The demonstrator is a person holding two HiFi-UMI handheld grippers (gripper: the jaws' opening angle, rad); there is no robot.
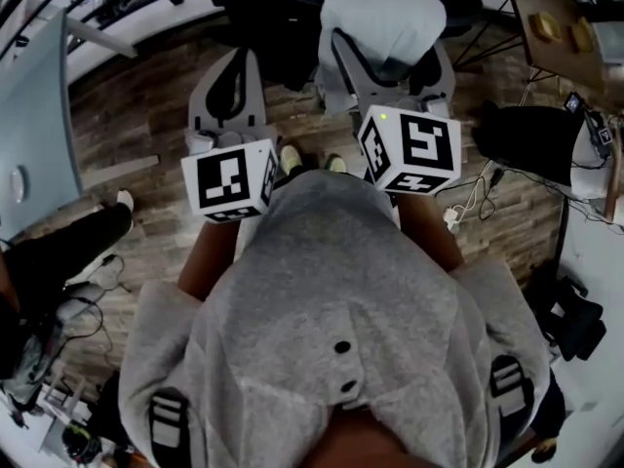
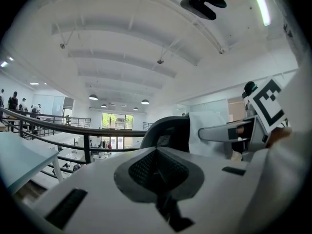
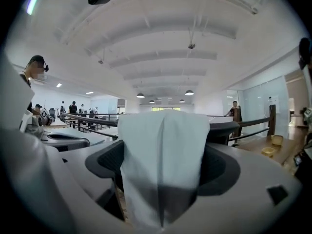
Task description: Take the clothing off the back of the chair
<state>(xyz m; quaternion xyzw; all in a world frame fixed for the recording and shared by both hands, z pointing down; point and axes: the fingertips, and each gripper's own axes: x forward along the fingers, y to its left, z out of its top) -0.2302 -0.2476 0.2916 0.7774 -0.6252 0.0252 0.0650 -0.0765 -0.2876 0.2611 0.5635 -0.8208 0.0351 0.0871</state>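
One garment (image 3: 163,145), draped over chair back (image 3: 225,126), dead ahead between right gripper (image 1: 390,76) jaws. Spread wide, clear of it on both sides, likely to straddle the fold before pinching. To its left, left gripper (image 1: 226,96) pressed together, empty, seemingly in reserve.

My left gripper (image 2: 157,155): jaws together, nothing between. Ahead: black chair back (image 2: 163,130), white clothing (image 2: 207,126) draped over it, my right gripper (image 2: 217,133) at the clothing.

A pale desk (image 1: 39,135) stands on the wooden floor (image 1: 146,115) (white cables (image 1: 466,203) lie further right); a black railing (image 2: 48,124) runs beyond.
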